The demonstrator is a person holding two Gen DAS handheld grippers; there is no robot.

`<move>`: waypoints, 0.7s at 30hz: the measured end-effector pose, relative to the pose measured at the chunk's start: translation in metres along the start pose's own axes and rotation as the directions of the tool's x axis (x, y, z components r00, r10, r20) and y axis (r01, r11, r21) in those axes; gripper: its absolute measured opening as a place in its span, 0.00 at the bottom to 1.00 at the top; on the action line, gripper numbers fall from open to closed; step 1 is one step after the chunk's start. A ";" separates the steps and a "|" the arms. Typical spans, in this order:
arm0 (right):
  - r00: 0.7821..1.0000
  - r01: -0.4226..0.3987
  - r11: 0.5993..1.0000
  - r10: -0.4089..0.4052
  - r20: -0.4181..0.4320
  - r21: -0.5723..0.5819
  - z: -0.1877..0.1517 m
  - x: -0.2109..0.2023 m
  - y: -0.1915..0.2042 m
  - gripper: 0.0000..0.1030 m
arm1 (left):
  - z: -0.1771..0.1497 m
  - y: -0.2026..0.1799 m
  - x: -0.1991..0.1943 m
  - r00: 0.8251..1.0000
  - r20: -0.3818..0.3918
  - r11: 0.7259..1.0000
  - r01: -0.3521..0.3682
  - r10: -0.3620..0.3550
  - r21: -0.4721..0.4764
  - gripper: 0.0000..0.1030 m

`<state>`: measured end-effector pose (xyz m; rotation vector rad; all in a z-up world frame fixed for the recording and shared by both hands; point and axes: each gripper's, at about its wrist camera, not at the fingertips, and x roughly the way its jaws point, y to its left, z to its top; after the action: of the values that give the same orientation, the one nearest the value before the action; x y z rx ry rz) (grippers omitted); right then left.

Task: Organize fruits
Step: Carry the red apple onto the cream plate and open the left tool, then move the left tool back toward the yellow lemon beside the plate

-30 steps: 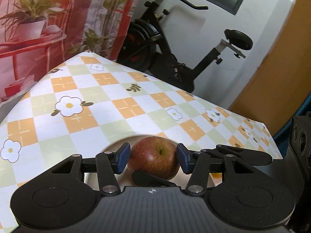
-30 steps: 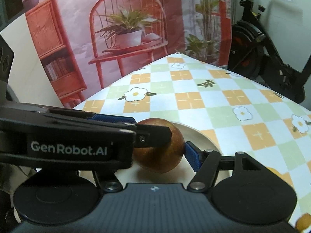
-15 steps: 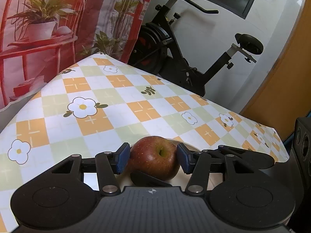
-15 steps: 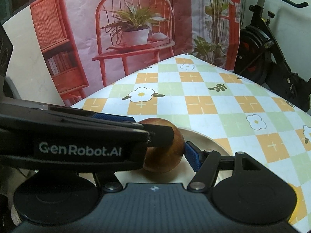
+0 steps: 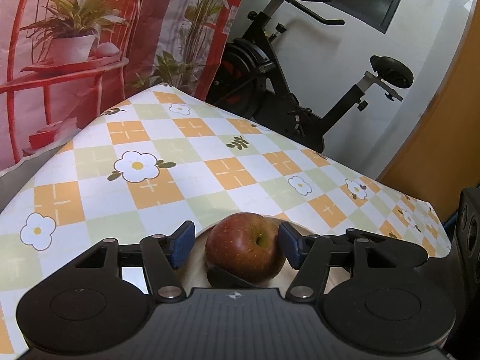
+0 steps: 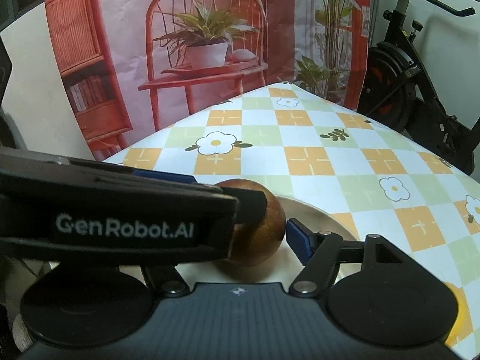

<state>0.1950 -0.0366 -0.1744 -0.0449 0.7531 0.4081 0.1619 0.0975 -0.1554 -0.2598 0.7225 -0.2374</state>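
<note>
One round red apple [image 5: 245, 247] sits on the pale round plate [image 6: 318, 211], low centre of the frame. My left gripper [image 5: 235, 244] is spread wide around it, blue pads [image 5: 181, 244] clear of the skin. My right gripper's [image 6: 240, 234] state I cannot tell; its left side is hidden.

Bench [image 5: 210, 162] covered by a checked cloth of orange, green and white squares printed with white flowers. Behind its far edge, a printed backdrop [image 6: 210, 30] showing a red chair, a potted plant and a bookshelf. To the right, a black exercise bike [image 5: 300, 90] before a white wall.
</note>
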 end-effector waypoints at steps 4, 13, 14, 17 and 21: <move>1.000 0.006 1.000 -0.006 -0.001 0.006 -0.002 -0.005 -0.001 0.74 | 0.001 -0.003 -0.008 1.000 0.016 1.000 -0.006 0.006 0.008 0.65; 0.998 0.026 0.992 -0.033 0.053 0.125 -0.035 -0.062 -0.018 0.75 | 0.000 -0.037 -0.032 0.998 0.062 0.997 0.010 -0.015 0.082 0.69; 0.997 0.033 0.989 -0.043 0.069 0.143 -0.039 -0.070 -0.021 0.75 | -0.002 -0.045 -0.034 0.998 0.065 0.995 0.009 -0.015 0.100 0.69; 0.989 0.050 0.978 -0.078 0.128 0.205 -0.050 -0.100 -0.034 0.75 | -0.004 -0.064 -0.036 0.997 0.074 0.990 0.018 -0.029 0.143 0.69; 0.974 0.054 0.969 -0.104 0.200 0.240 -0.054 -0.131 -0.047 0.75 | -0.009 -0.079 -0.038 0.996 0.080 0.987 0.031 -0.044 0.156 0.69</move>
<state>0.0911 -0.1346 -0.1306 0.1870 0.5821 0.2405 0.1190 0.0328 -0.1133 -0.1345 0.6130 -0.3155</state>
